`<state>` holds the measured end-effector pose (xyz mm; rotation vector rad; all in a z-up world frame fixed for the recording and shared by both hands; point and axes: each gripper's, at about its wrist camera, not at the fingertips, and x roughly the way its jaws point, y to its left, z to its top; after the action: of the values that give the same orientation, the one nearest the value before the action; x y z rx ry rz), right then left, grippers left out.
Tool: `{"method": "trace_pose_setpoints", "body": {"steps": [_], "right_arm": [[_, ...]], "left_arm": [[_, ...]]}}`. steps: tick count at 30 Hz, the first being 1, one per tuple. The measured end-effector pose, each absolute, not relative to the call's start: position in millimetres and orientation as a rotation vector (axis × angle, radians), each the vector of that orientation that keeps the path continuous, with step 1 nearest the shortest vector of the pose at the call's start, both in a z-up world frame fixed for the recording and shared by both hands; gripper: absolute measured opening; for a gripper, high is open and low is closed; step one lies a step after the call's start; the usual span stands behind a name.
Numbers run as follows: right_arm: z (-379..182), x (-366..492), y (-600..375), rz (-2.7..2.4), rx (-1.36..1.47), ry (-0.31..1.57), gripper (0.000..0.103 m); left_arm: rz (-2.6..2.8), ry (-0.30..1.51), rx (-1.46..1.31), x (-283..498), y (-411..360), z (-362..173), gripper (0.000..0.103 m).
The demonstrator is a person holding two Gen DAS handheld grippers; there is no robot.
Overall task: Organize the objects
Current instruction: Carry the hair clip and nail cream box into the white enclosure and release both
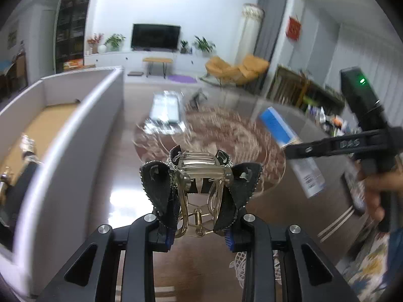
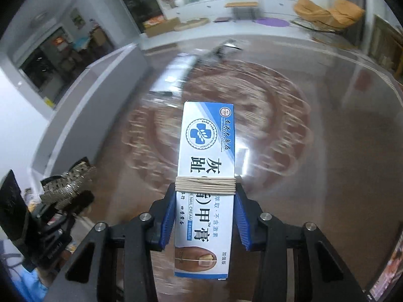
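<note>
Left wrist view: left tool (image 1: 199, 216) clenched on hair claw clip (image 1: 201, 176), teeth end forward and up, over glossy surface (image 1: 121, 196) beside grey organizer box (image 1: 83, 115). Could twist loose (narrow hold low on springy handles).

Right wrist view: right tool (image 2: 205, 216) clamped around nail cream box (image 2: 205, 176), long axis straight ahead. Could slide out, being pinched below mid-length near string wrap (image 2: 205, 185).

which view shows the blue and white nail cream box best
The right wrist view. There the blue and white cardboard nail cream box fills the centre, print readable, a cream string band around it, clamped between the right gripper's blue pads. The left wrist view shows the same box only small, tilted and blurred at the right edge.
</note>
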<state>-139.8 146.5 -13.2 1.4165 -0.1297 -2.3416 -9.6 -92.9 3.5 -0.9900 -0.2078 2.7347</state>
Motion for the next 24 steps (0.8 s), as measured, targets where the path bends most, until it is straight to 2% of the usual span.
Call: {"method": "trace_pose_setpoints", "body": {"steps": [6, 9, 14, 18, 24], "right_arm": [[34, -150, 39, -2.183, 1.272, -0.132, 0.043], [51, -148, -21, -2.101, 1.207, -0.103, 0.043], [65, -144, -115, -2.010, 1.132, -0.009, 0.043], [47, -141, -170, -1.978, 1.146, 0.074, 0.043], [8, -150, -200, -1.958, 1.240, 0.073, 0.045]], "left_arm": [[2.887, -0.256, -0.878, 7, -167, 63, 0.030], [2.980, -0.244, -0.896, 7, -210, 73, 0.030], [3.096, -0.232, -1.083, -6, -283, 59, 0.030], [3.108, -0.242, -1.256, -16, -322, 34, 0.030], [3.122, -0.247, -1.384, -26, -343, 13, 0.031]]}}
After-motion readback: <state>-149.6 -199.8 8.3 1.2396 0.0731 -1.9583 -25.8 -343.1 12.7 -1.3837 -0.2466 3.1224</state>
